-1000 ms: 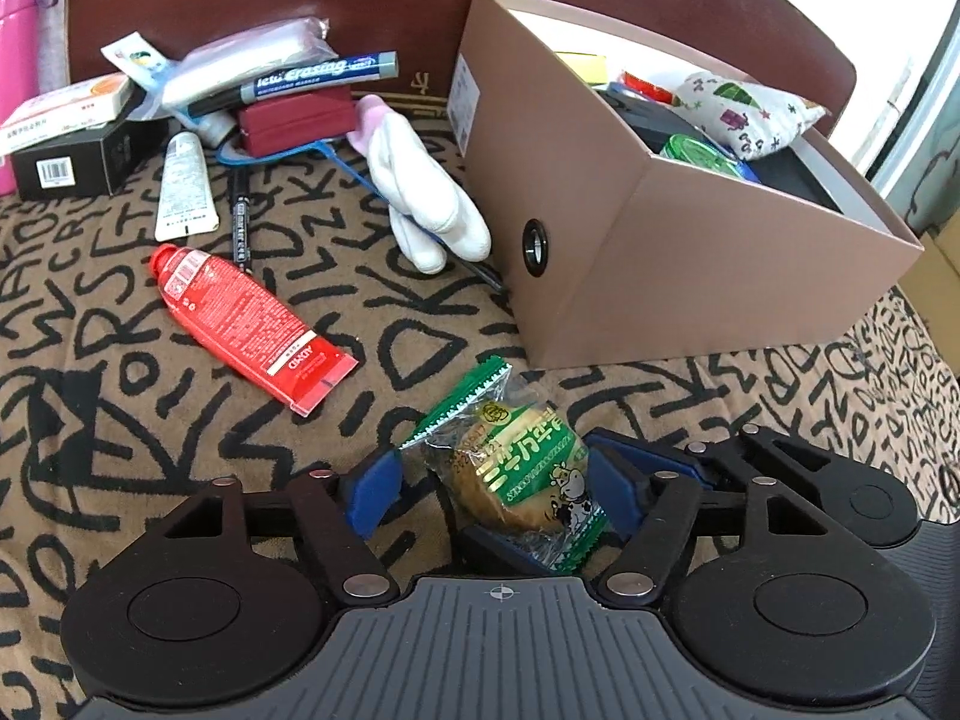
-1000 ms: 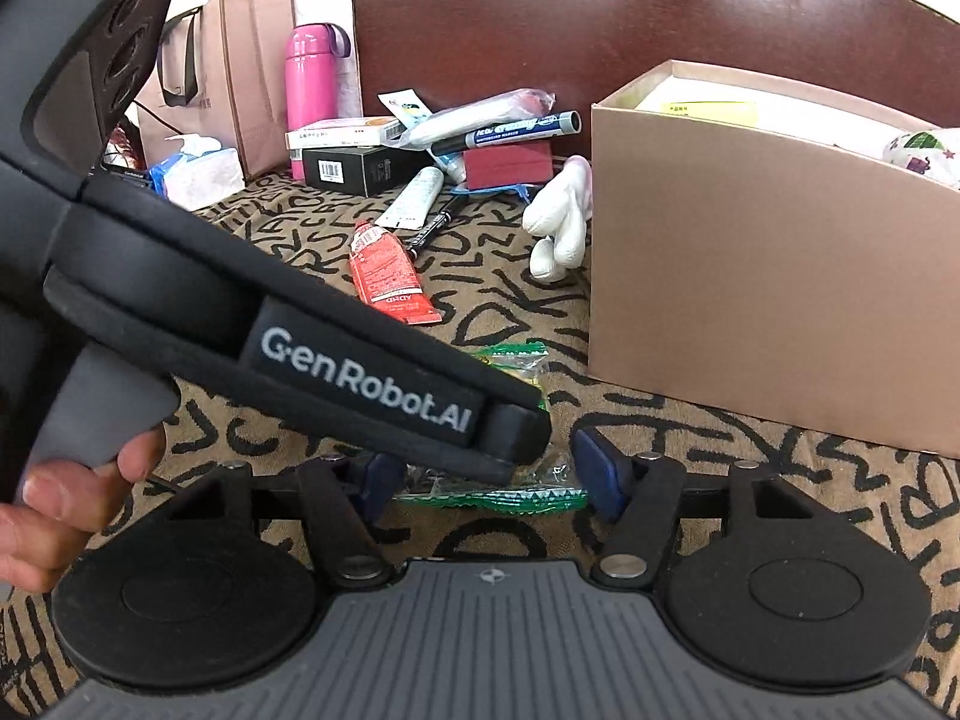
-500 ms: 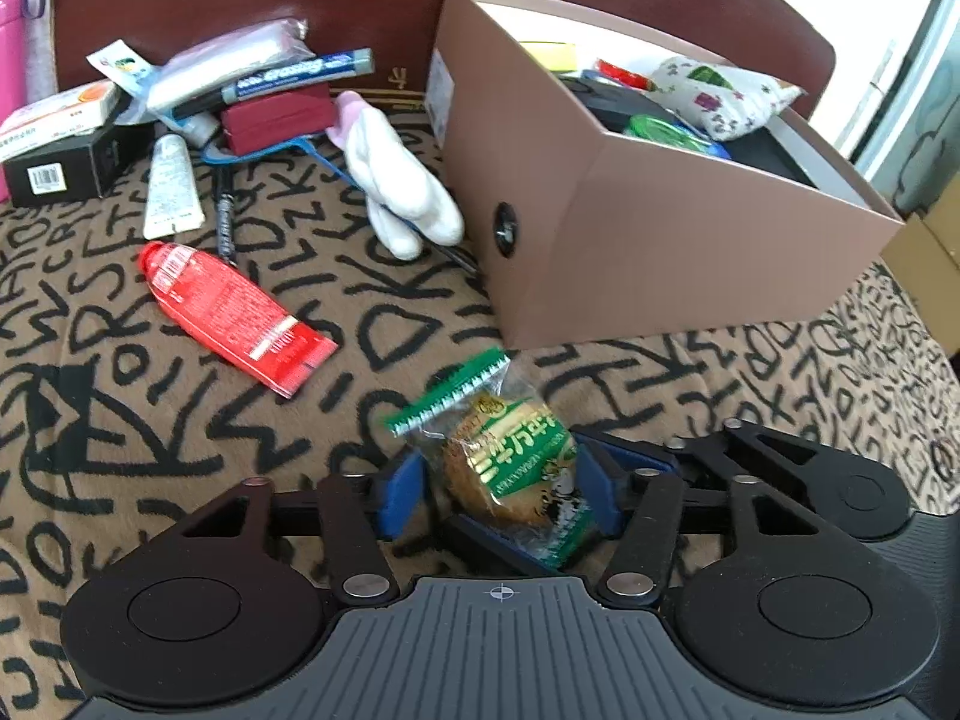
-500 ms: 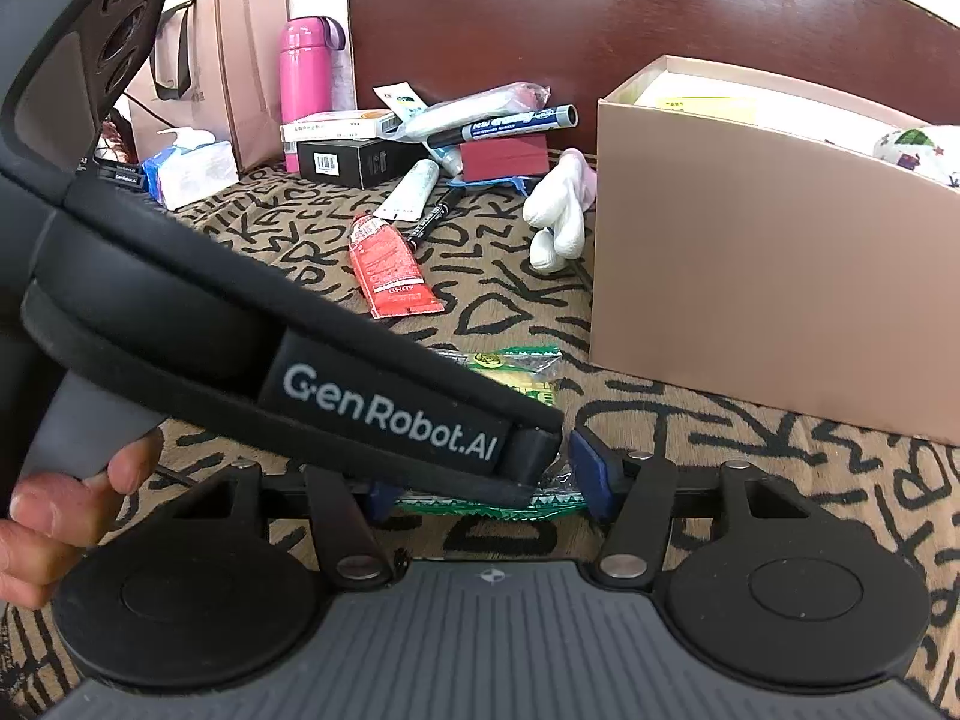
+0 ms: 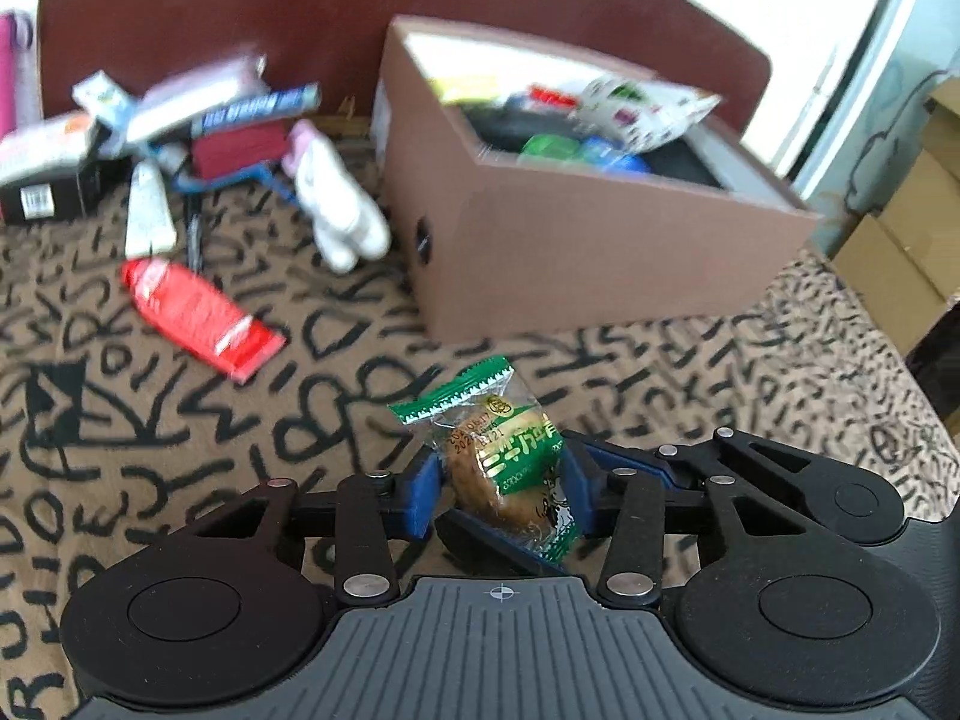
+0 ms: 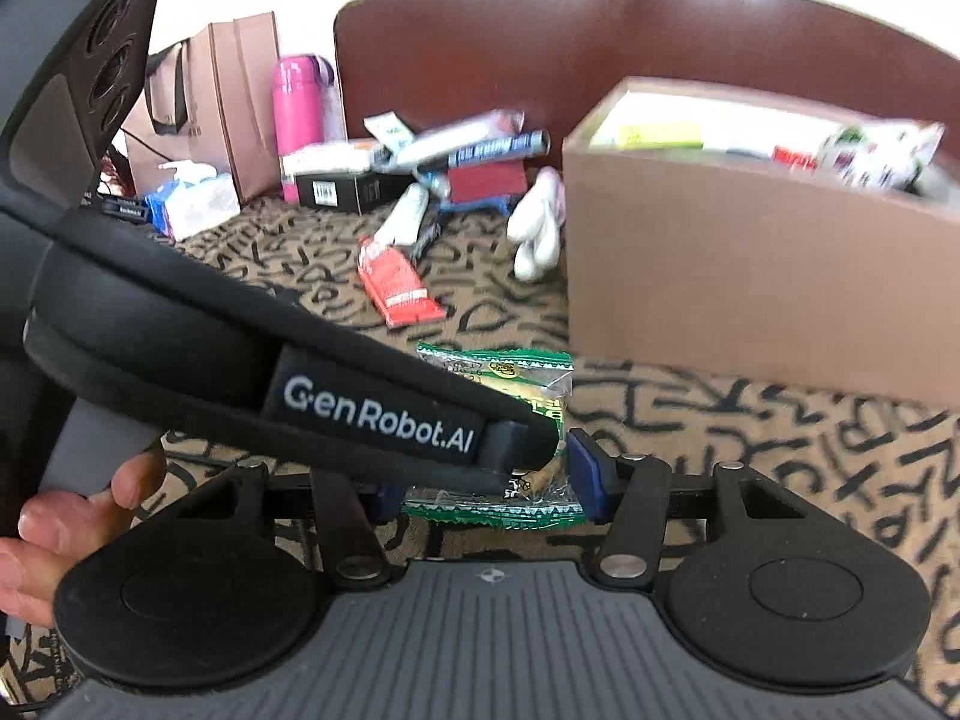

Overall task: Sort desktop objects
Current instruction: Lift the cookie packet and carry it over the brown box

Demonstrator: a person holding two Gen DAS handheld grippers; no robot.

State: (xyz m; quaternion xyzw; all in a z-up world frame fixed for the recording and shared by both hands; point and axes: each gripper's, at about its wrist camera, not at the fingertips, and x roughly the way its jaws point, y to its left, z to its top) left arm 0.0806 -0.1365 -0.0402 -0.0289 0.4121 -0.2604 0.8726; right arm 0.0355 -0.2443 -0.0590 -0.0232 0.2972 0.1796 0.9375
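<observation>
Brown patterned cloth (image 5: 180, 432), dark headboard (image 5: 240, 12)

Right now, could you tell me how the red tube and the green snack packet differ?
The red tube lies flat on the patterned cloth, untouched; the green snack packet is clamped between gripper pads. The tube is opaque red; the packet is partly clear, showing a brown cookie. The tube looks longer. Both are outside the brown box.

Bright daylight from upper right, motion blur across background, fisheye-bent edges
</observation>
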